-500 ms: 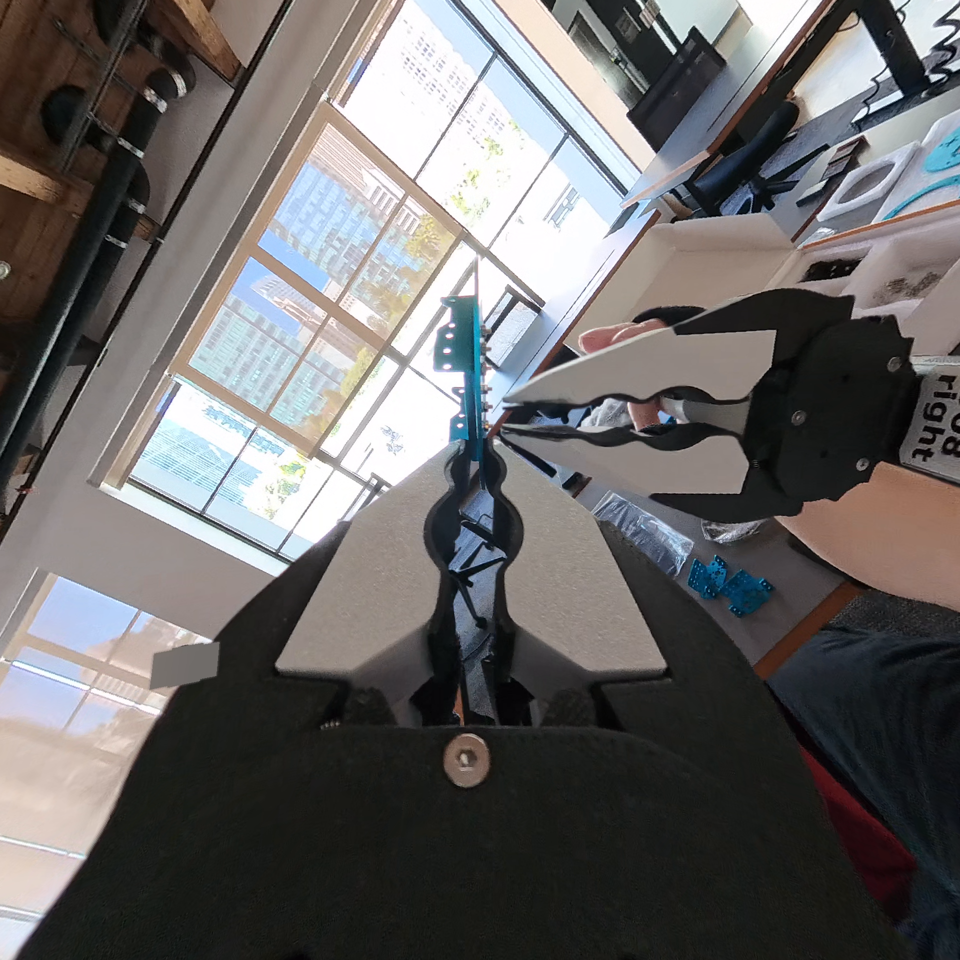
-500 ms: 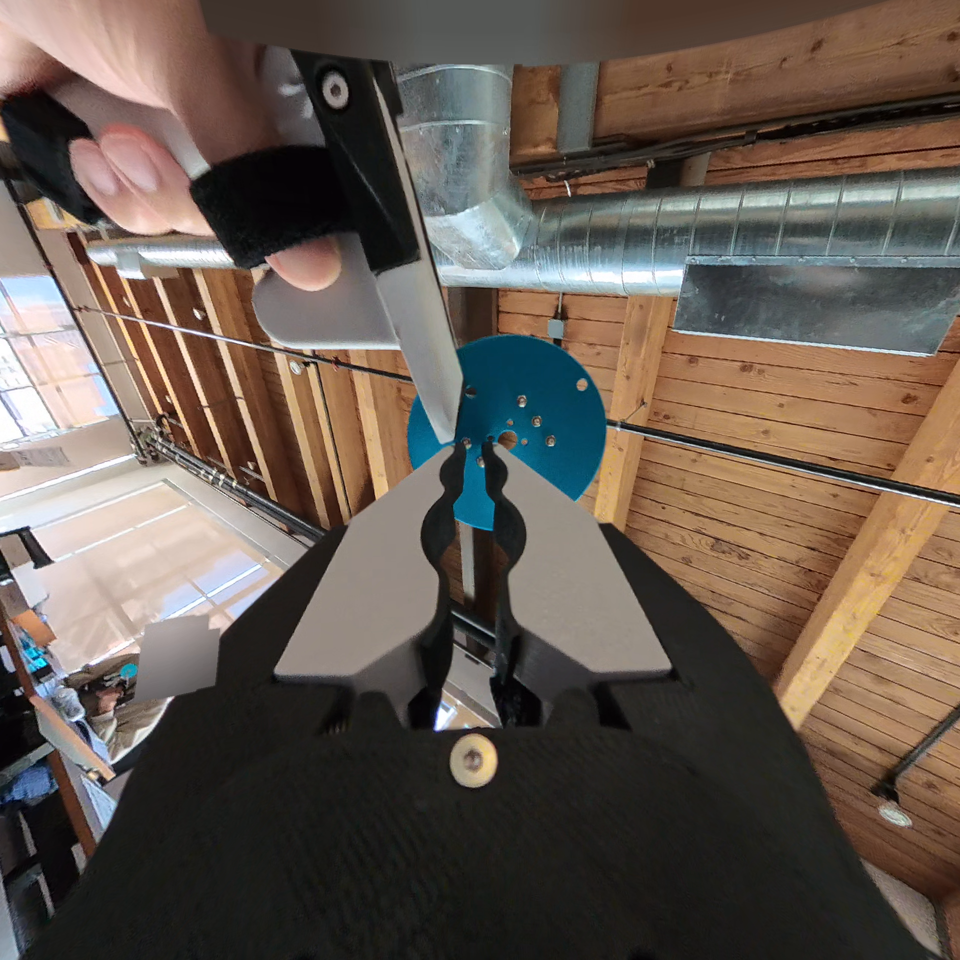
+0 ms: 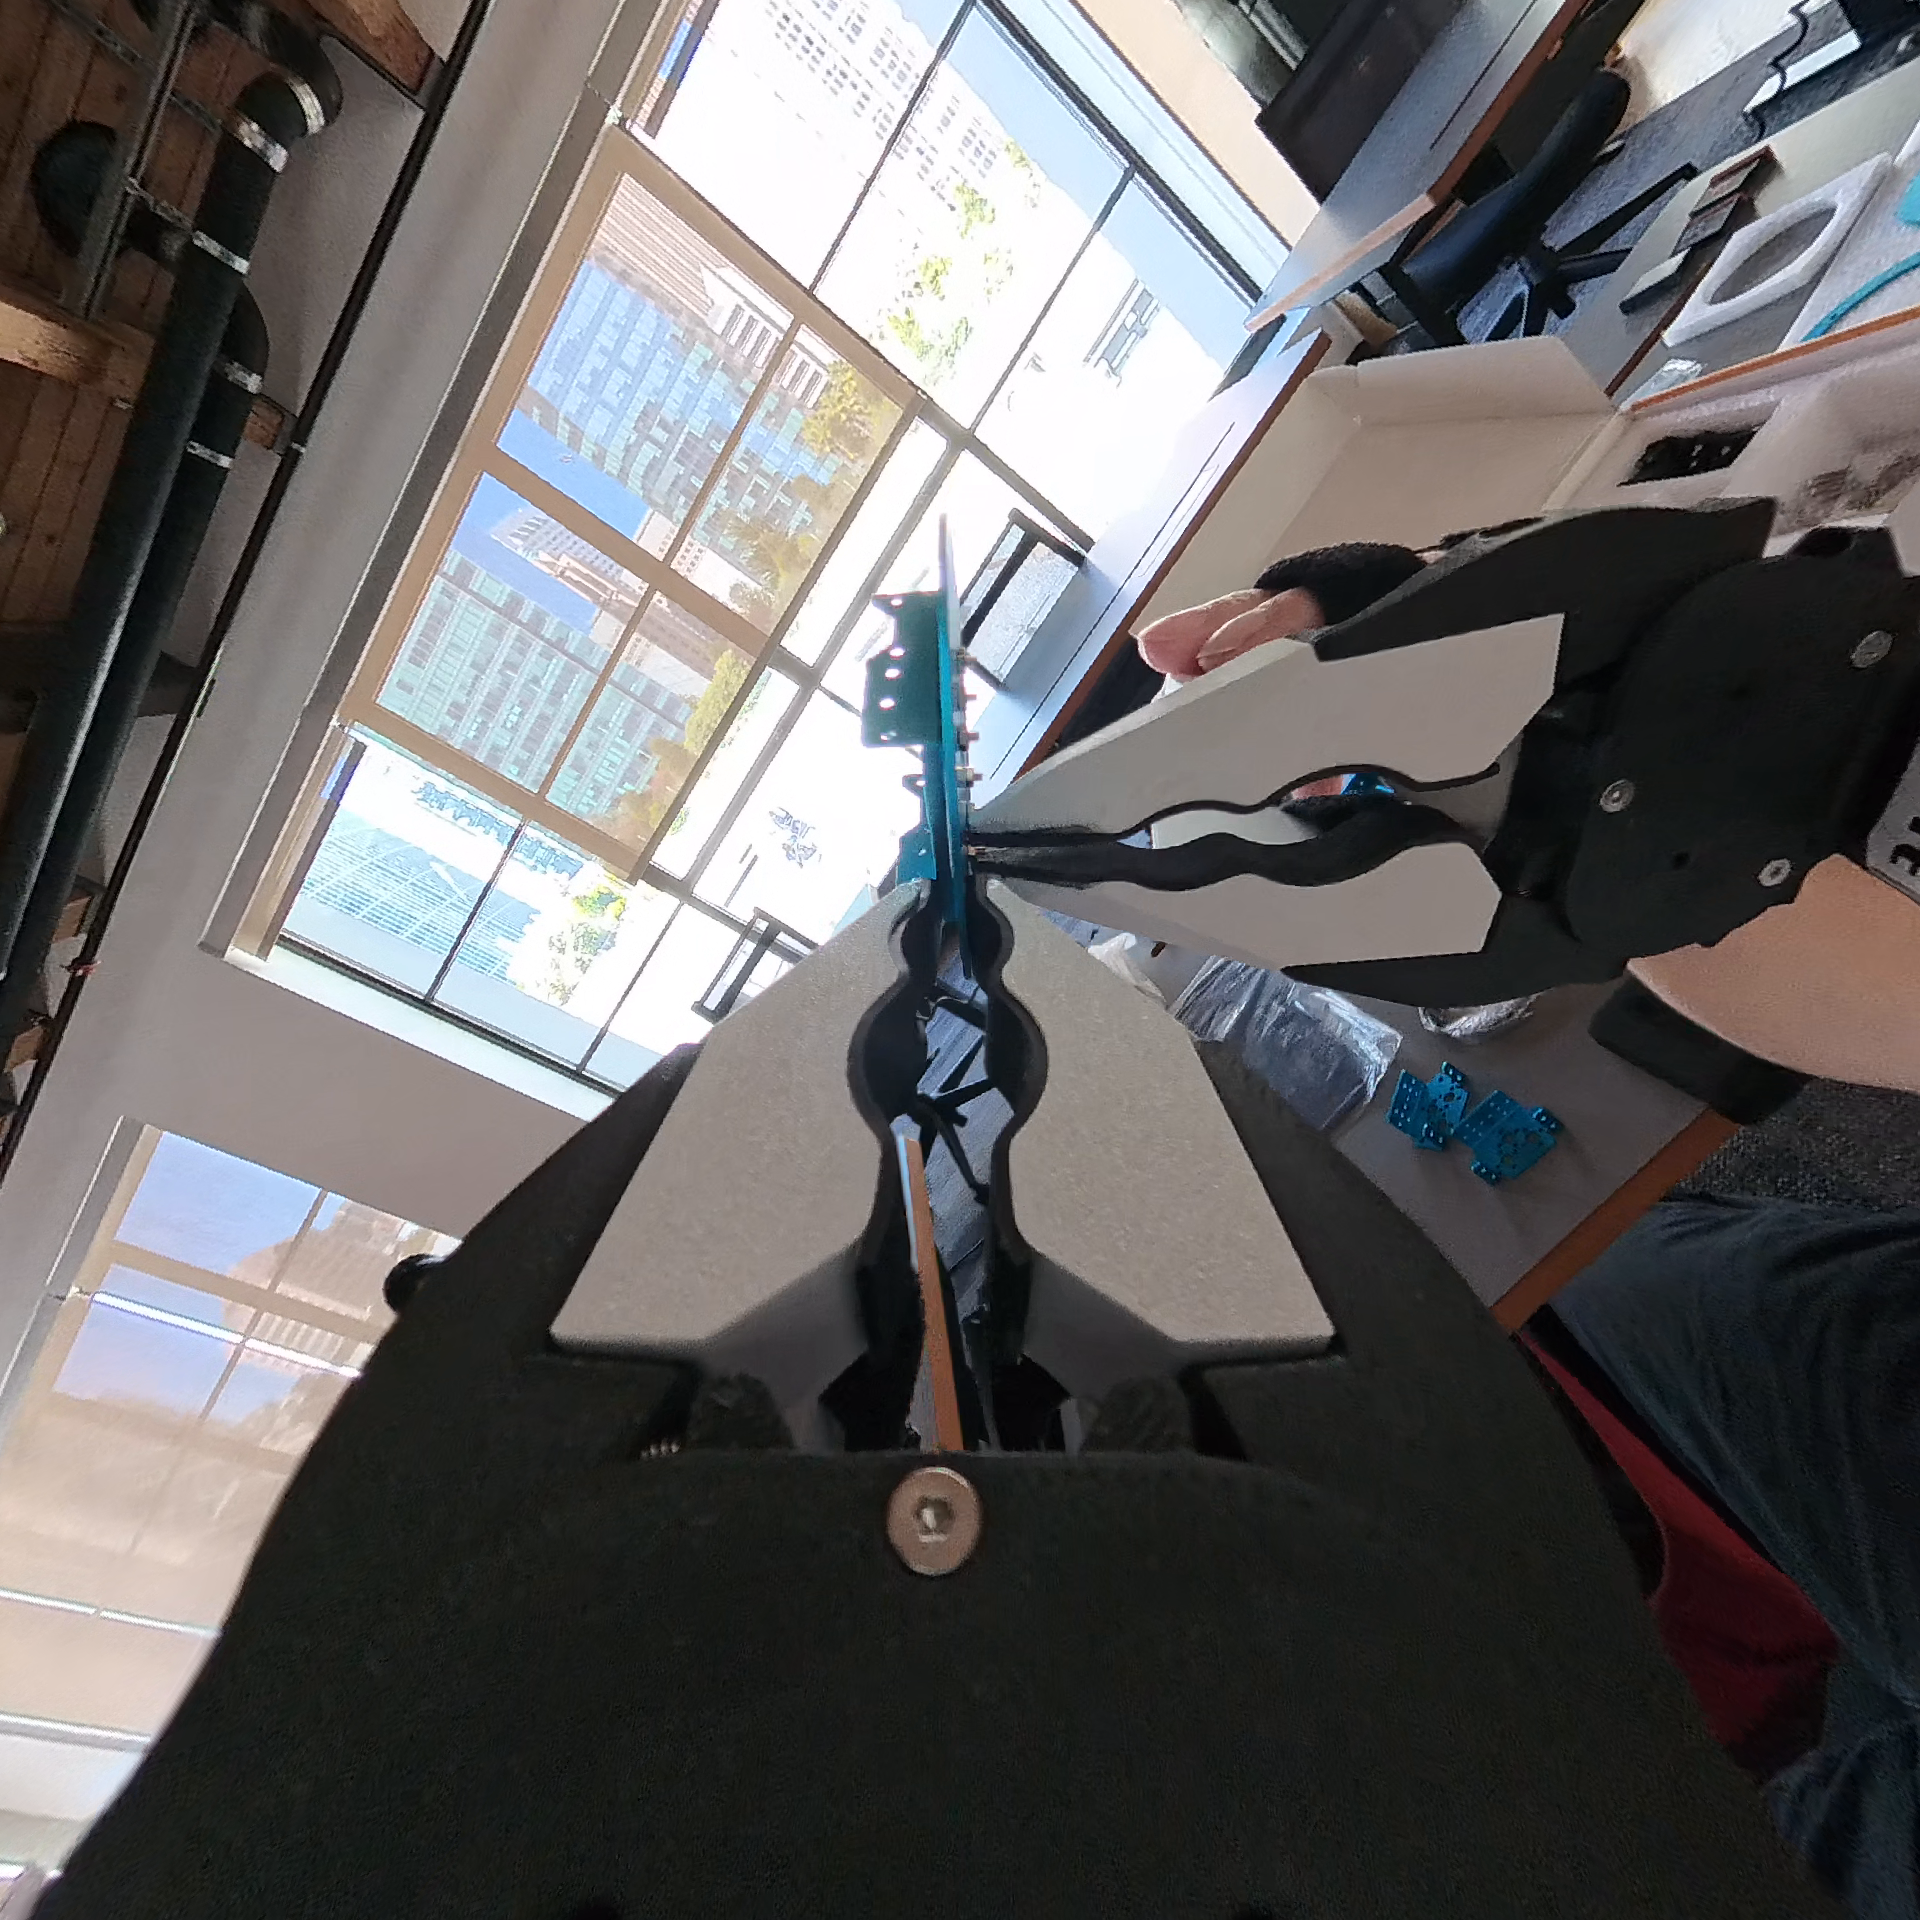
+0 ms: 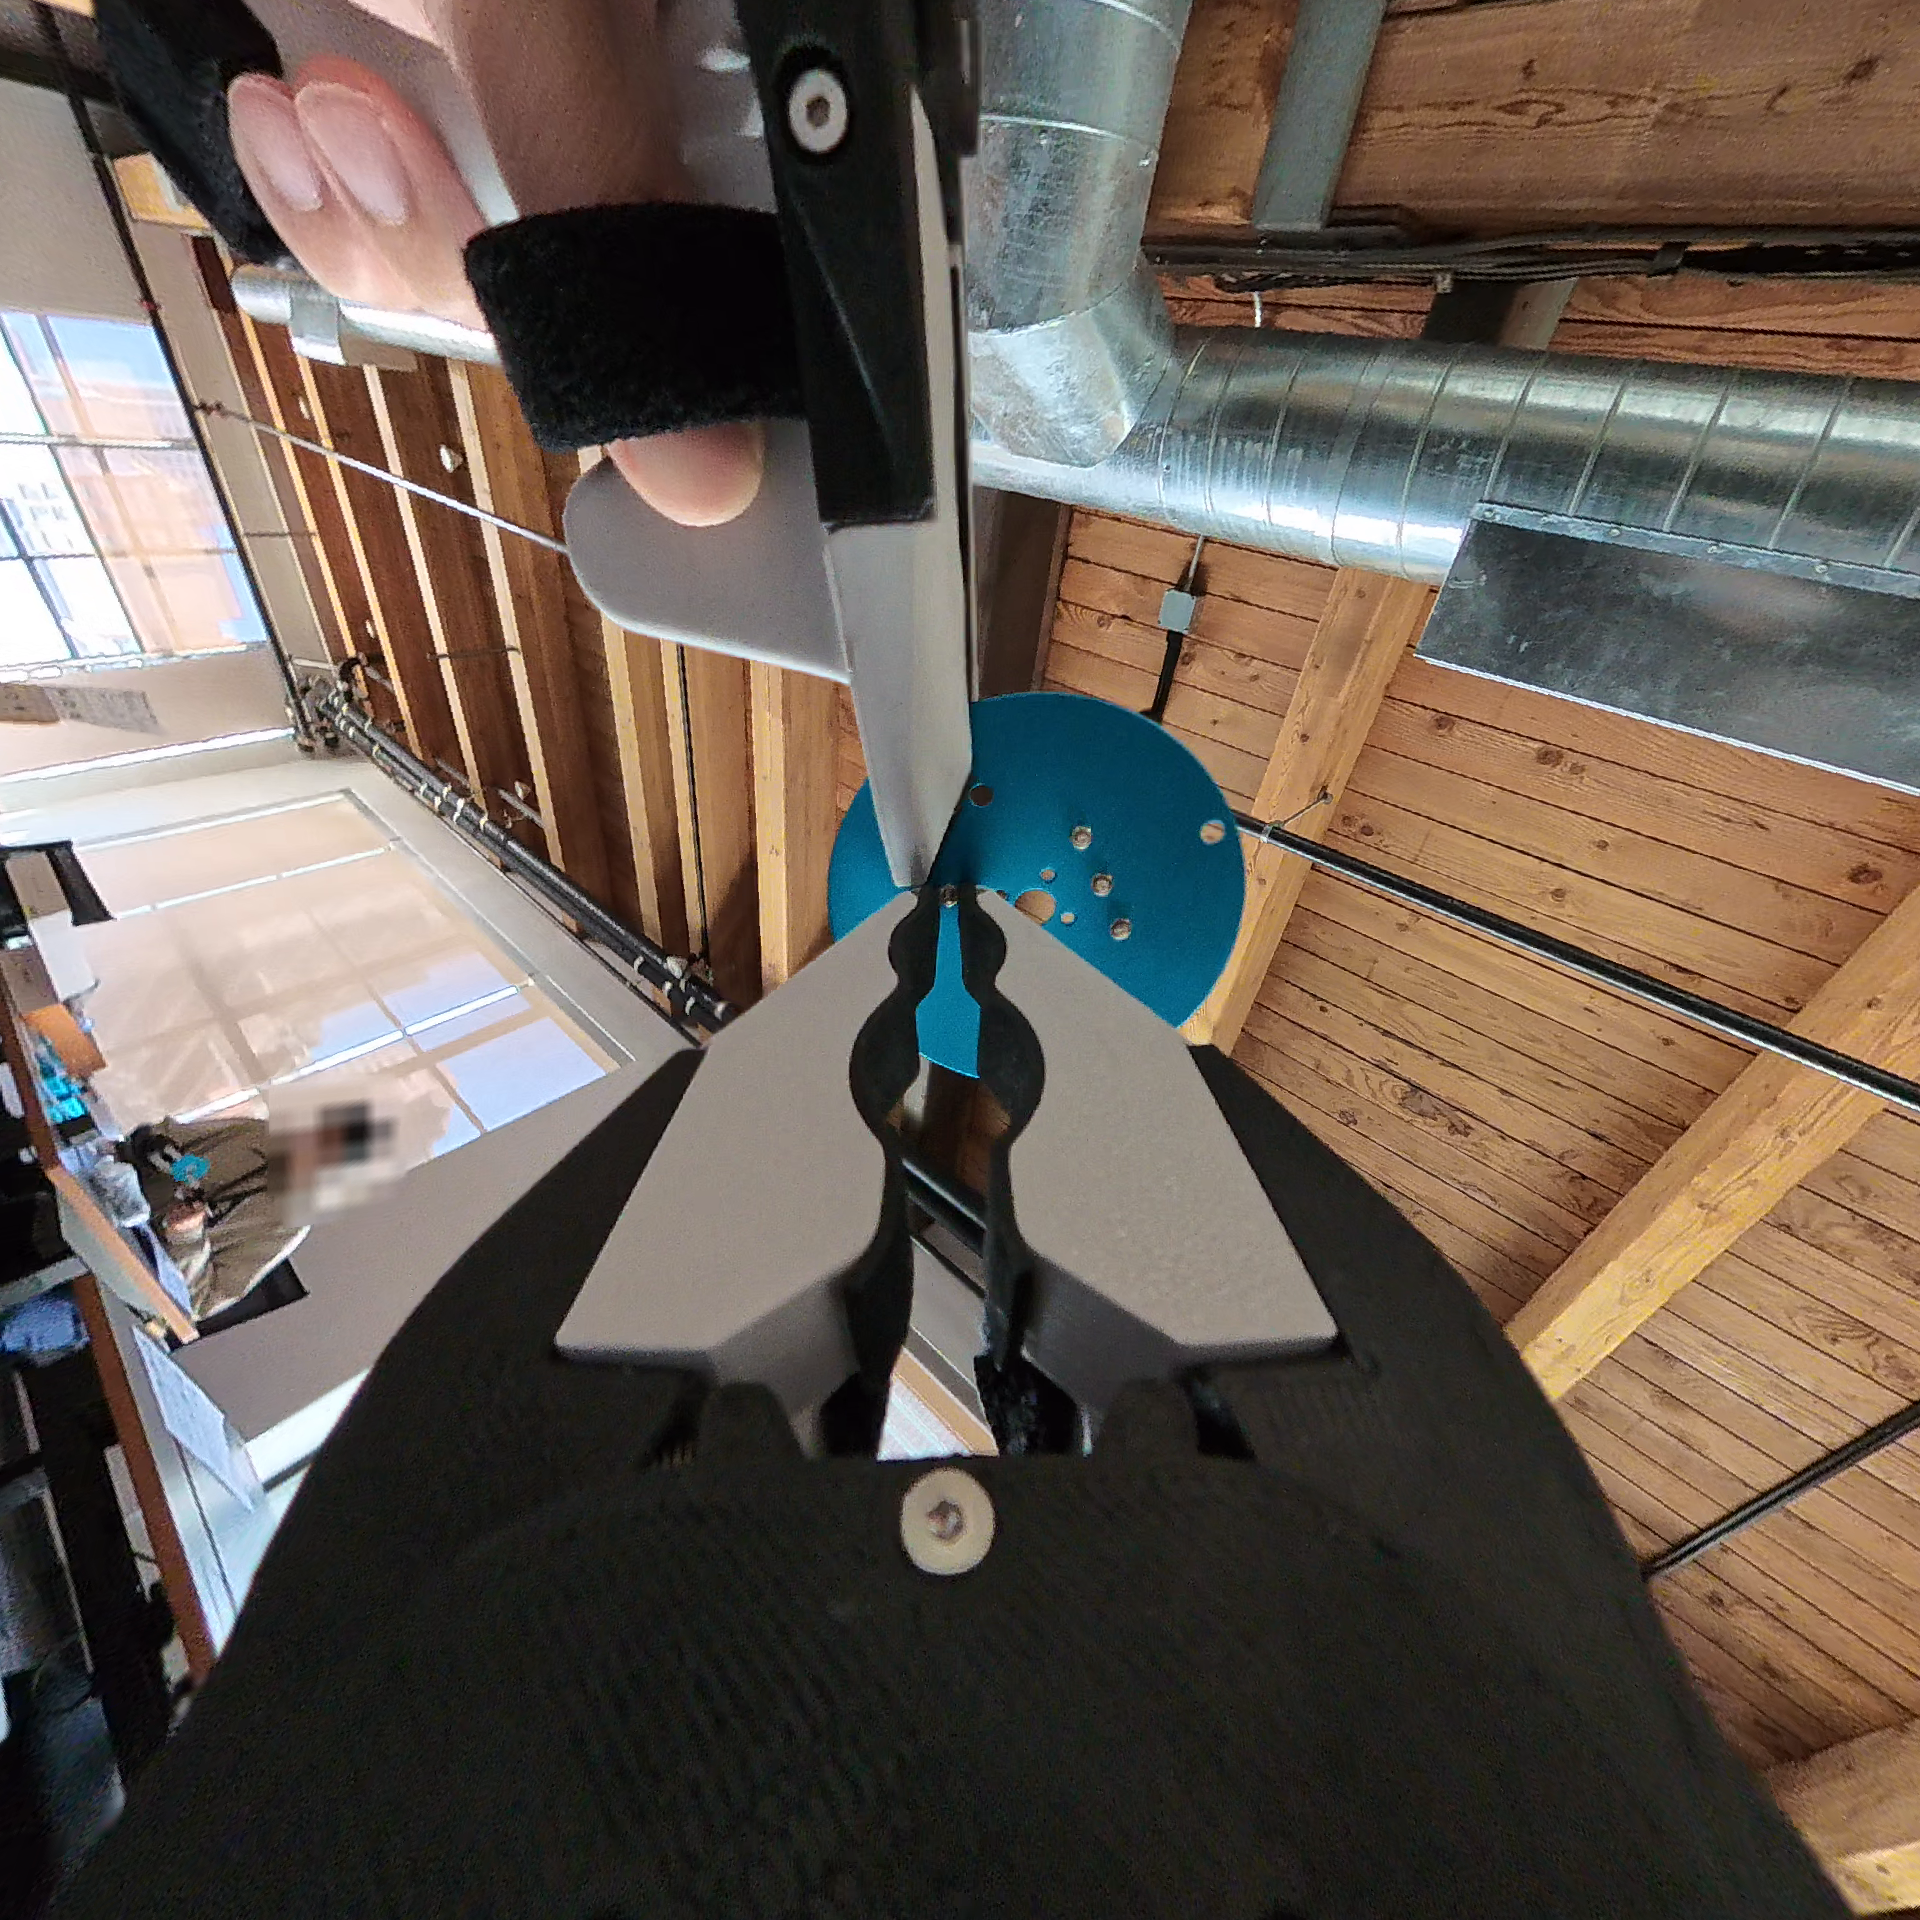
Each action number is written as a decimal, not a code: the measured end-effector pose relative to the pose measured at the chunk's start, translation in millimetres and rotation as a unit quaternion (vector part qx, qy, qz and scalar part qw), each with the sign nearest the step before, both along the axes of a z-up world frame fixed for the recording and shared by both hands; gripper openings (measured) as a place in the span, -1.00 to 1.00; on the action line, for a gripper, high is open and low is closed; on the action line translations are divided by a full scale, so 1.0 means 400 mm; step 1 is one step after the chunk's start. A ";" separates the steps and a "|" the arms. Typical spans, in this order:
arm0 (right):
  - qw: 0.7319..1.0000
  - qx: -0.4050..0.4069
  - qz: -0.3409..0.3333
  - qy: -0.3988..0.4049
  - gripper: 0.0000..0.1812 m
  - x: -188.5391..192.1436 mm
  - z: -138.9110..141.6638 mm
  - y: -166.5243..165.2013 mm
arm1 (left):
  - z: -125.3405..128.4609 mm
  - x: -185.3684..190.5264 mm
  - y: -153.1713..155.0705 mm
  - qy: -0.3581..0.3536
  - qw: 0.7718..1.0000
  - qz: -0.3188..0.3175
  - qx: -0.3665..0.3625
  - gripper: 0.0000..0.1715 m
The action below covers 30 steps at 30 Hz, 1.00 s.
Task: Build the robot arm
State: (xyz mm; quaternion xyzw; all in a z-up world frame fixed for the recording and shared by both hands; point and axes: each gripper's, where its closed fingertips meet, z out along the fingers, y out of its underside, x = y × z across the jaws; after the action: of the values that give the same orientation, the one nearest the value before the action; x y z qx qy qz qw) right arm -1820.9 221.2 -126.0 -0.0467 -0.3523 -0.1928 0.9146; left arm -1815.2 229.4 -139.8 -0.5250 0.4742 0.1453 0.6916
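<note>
1. The left gripper point(image 3: 940, 896) sits at the centre of the left wrist view; its jaws are nearly shut, clamped on the lower edge of a blue disc point(image 3: 942, 769), which shows edge-on here and stands upright against the window point(image 3: 623, 623); a small blue bracket point(image 3: 891, 681) is bolted to the disc's left face.
2. The right gripper point(image 3: 979, 850) reaches in from the right of that frame; its tips touch the disc's right face just above the left gripper's tips.
3. The right wrist view shows the disc face-on at centre, full of holes and screw heads; the right gripper's jaws are narrow, pinched on what looks like a small silver fastener point(image 4: 948, 894) at the disc; too tiny to be sure what it is.
4. A hand point(image 4: 416, 156) holds the left gripper at upper left of that view.
5. Loose blue brackets point(image 3: 1470, 1122) lie on the table point(image 3: 1558, 1226) at right, well apart from both grippers.
</note>
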 end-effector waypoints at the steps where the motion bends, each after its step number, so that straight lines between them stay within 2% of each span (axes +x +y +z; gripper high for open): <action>1: 1.000 0.002 -0.010 -0.001 -0.98 0.000 0.000 0.002 | 0.000 0.000 0.001 0.000 1.000 0.002 -0.002 -0.97; 4: 1.000 -0.006 -0.008 0.002 -0.98 0.002 0.005 0.006 | 0.005 0.003 0.003 -0.007 1.000 0.001 -0.006 -0.97; 10: 0.992 -0.074 0.094 0.033 -0.99 0.018 0.022 0.009 | 0.023 0.016 0.003 -0.015 1.000 -0.005 0.017 -0.98; 17: 0.962 -0.157 0.212 0.068 -1.00 0.015 0.025 0.027 | 0.030 0.012 0.015 -0.018 0.999 -0.003 0.036 -0.98; 23: 0.926 -0.207 0.299 0.097 -1.00 0.010 0.022 0.042 | 0.031 0.008 0.027 -0.014 0.998 0.000 0.057 -0.97; 27: 0.880 -0.253 0.389 0.099 -1.00 0.007 0.022 0.046 | 0.032 0.005 0.030 -0.014 0.998 -0.005 0.057 -0.97; 28: 0.881 -0.255 0.387 0.095 -1.00 0.008 0.016 0.049 | 0.030 0.000 0.031 -0.017 0.999 -0.004 0.052 -0.97; 30: 0.901 -0.228 0.355 0.100 -1.00 0.038 -0.008 0.055 | 0.028 -0.021 0.032 -0.038 0.999 -0.008 0.037 -0.98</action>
State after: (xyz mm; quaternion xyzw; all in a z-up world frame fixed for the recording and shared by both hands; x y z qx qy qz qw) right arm -1805.9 243.1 -129.4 -0.1450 -0.2866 0.2358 0.9172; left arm -1823.5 242.4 -128.5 -0.5006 0.4465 0.1369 0.7289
